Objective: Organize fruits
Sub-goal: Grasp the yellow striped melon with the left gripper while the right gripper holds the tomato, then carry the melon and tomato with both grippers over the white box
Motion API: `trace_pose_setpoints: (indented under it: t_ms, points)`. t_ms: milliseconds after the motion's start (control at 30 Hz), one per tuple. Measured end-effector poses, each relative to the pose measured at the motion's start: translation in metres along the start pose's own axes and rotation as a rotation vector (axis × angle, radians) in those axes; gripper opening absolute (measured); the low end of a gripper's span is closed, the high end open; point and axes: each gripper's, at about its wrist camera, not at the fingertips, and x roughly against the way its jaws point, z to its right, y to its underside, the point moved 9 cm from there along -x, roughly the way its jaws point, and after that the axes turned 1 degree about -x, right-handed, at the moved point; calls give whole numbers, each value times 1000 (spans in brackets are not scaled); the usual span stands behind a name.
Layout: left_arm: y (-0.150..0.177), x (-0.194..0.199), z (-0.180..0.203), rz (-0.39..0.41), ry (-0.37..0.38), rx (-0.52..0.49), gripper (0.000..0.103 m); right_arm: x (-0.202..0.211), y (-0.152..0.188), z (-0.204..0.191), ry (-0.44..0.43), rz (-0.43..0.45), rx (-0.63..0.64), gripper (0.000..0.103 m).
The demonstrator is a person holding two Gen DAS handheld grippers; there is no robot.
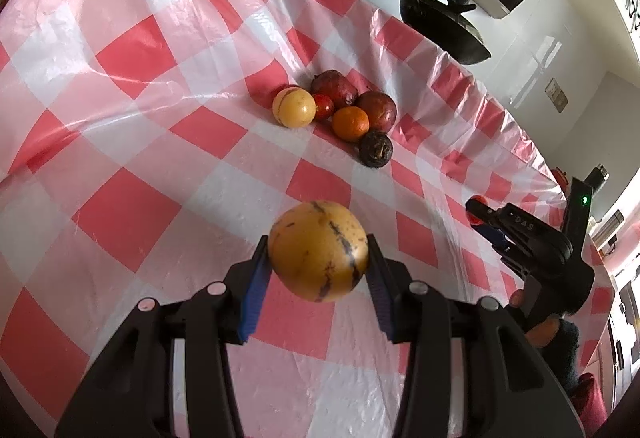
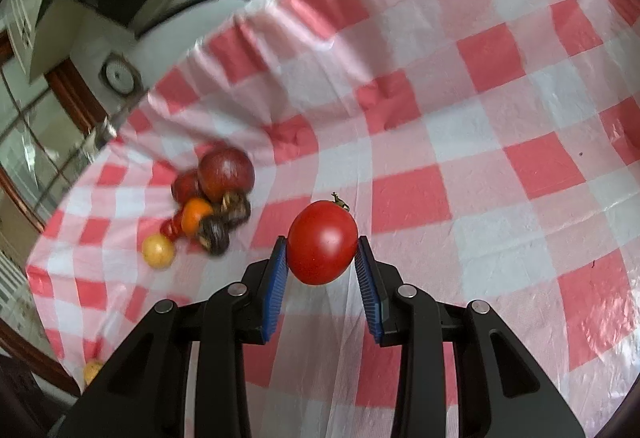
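Observation:
My left gripper (image 1: 318, 258) is shut on a yellow round fruit with dark streaks (image 1: 318, 250) and holds it above the checked cloth. Ahead lies a cluster of fruit: a second yellow fruit (image 1: 294, 107), a small red tomato (image 1: 323, 105), an orange (image 1: 350, 123), two dark red fruits (image 1: 376, 109) and a dark mangosteen (image 1: 375, 148). My right gripper (image 2: 322, 250) is shut on a red tomato (image 2: 322, 242) above the cloth. The same cluster (image 2: 212, 205) lies to its left. The right gripper also shows in the left wrist view (image 1: 486, 217).
A red and white checked plastic cloth (image 1: 160, 117) covers the table. A black pan (image 1: 444, 21) stands on the counter beyond the table's far edge. A small yellow fruit (image 2: 93, 370) shows at the cloth's edge, low left in the right wrist view.

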Motion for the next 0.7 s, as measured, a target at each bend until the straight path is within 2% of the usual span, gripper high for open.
trace_pose_setpoints:
  t_ms: [100,300,700]
  points:
    - [6,8,-5,-8,8,36,46,15,24,-13,-26,-28,12,35]
    - [27,46,-18,25,44,117,46,48,69,-43,-97,-53,50,35]
    - [73,128,-68,66,-39,94,46,100,157,-123,-213,-134,211,35]
